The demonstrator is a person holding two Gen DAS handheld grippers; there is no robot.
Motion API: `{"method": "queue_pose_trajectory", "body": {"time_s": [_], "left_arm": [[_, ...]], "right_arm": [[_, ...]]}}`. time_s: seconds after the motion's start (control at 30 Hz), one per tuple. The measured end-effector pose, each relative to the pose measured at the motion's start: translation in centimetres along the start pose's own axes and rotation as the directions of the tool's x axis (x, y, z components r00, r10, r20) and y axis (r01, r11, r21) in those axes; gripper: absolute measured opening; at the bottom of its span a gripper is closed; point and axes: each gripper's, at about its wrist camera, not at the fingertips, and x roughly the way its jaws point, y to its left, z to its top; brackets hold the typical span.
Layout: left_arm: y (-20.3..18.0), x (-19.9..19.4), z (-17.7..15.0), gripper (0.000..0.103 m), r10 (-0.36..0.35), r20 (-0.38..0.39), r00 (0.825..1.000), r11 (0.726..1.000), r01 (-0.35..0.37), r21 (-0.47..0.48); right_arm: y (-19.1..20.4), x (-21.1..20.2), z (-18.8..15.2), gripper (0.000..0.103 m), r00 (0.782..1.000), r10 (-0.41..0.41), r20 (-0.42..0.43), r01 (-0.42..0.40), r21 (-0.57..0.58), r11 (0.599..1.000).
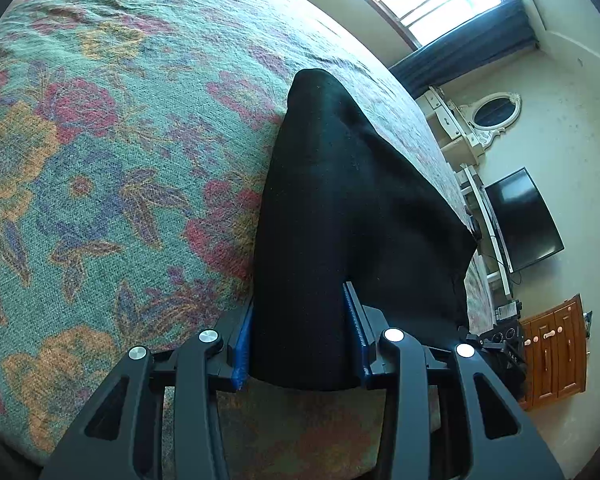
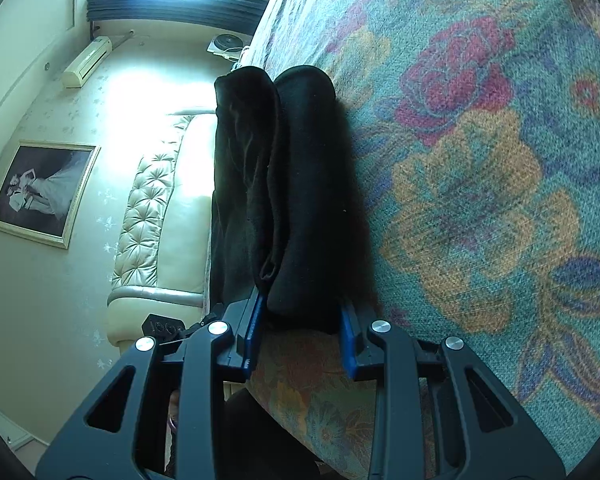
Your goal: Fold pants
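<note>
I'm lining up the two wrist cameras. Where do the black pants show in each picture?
Left wrist: the black pants fill the centre, running from between the left gripper pads up over the bed.
Right wrist: the pants sit centre-left, bunched in two folds, their near end between the right gripper pads.
Shared landmark: the flowered bedspread, left of the pants in the left view, right in the other.

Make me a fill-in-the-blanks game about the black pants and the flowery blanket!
1. The pants are the color ____.
2. The pants lie on a bedspread patterned with ____.
3. The left gripper has ____ pads with the pants between them.
4. In the right wrist view, the right gripper holds cloth, and a framed ____ hangs on the wall.

Missing words: black; flowers; blue; picture
</note>
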Motion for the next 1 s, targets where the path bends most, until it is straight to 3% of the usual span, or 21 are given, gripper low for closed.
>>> {"method": "queue_pose_trajectory", "body": {"time_s": [0.6, 0.67, 0.77, 0.83, 0.87, 0.93, 1.0], "left_arm": [[0.0, -0.7, -0.8, 0.04, -0.018, 0.008, 1.0, 1.0, 0.018, 0.012], [0.2, -0.7, -0.8, 0.042, -0.038, 0.005, 0.999, 0.999, 0.038, 0.021], [1.3, -1.5, -0.5, 0.045, -0.116, 0.017, 0.993, 0.993, 0.116, -0.004], [2.0, -2.7, 0.0, 0.046, -0.115, 0.051, 0.992, 0.993, 0.115, 0.012], [2.2, -3.4, 0.5, 0.054, -0.099, 0.079, 0.992, 0.995, 0.097, 0.032], [2.6, -4.2, 1.8, 0.061, -0.075, 0.114, 0.991, 0.996, 0.069, 0.059], [2.5, -3.5, 3.7, 0.062, -0.089, 0.084, 0.993, 0.994, 0.083, 0.074]], "right_arm": [[-0.6, -0.5, -0.1, 0.031, 1.0, 0.014, 0.003, -0.014, -0.016, 1.0], [-0.8, -0.4, 0.2, 0.035, 1.0, 0.014, -0.005, -0.014, -0.011, 1.0], [0.2, -1.1, 0.8, 0.056, 1.0, -0.016, 0.004, 0.017, -0.052, 0.999], [0.9, -2.1, 1.9, 0.072, 0.998, -0.043, 0.035, 0.046, -0.087, 0.995], [1.0, -2.5, 2.6, 0.074, 0.997, -0.06, 0.048, 0.064, -0.097, 0.993], [1.1, -2.4, 4.6, 0.078, 0.995, -0.077, 0.059, 0.082, -0.098, 0.992], [0.9, -1.2, 6.9, 0.079, 0.997, -0.065, 0.039, 0.068, -0.082, 0.994]]}}
